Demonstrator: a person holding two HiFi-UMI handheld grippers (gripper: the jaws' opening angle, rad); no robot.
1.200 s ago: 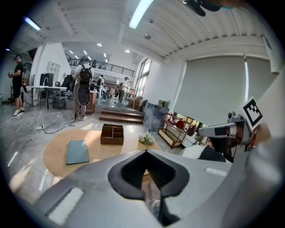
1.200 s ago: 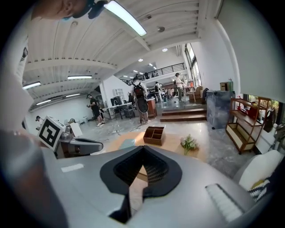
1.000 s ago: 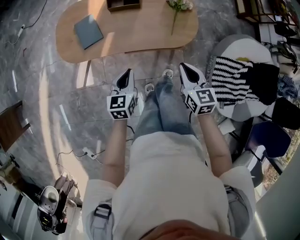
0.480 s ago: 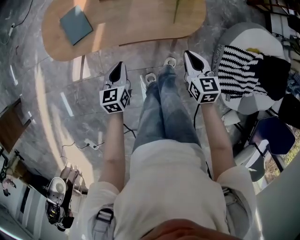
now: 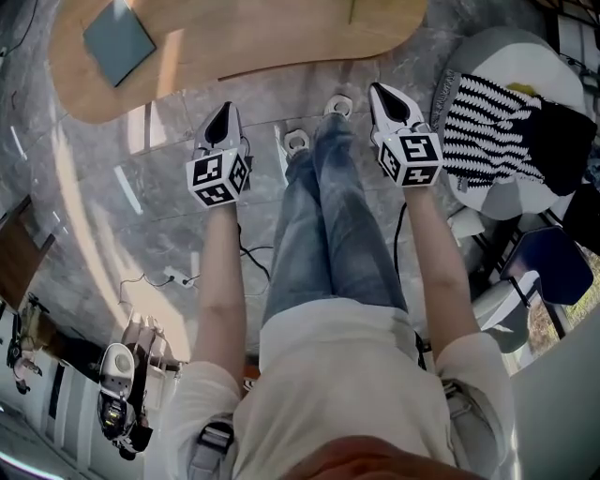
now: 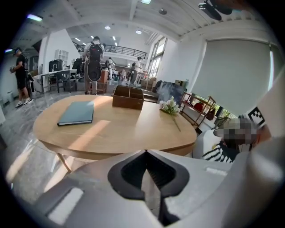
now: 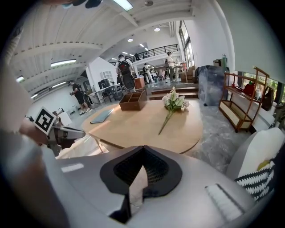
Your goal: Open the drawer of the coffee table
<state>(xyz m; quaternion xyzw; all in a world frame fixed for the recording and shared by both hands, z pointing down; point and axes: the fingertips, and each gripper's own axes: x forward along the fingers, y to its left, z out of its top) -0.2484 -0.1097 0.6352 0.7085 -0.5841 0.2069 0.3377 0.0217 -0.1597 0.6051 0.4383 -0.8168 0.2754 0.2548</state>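
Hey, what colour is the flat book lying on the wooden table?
Muted blue-grey. The book shows best in the left gripper view, lying flat on the table.

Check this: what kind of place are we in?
Probably an open studio or office with a lounge corner: a high ceiling with a mezzanine rail, people at desks behind, and a low wooden table with flowers.

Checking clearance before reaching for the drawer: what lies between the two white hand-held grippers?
In the head view, the person's blue-jeaned legs and white shoes lie between the left gripper and right gripper.
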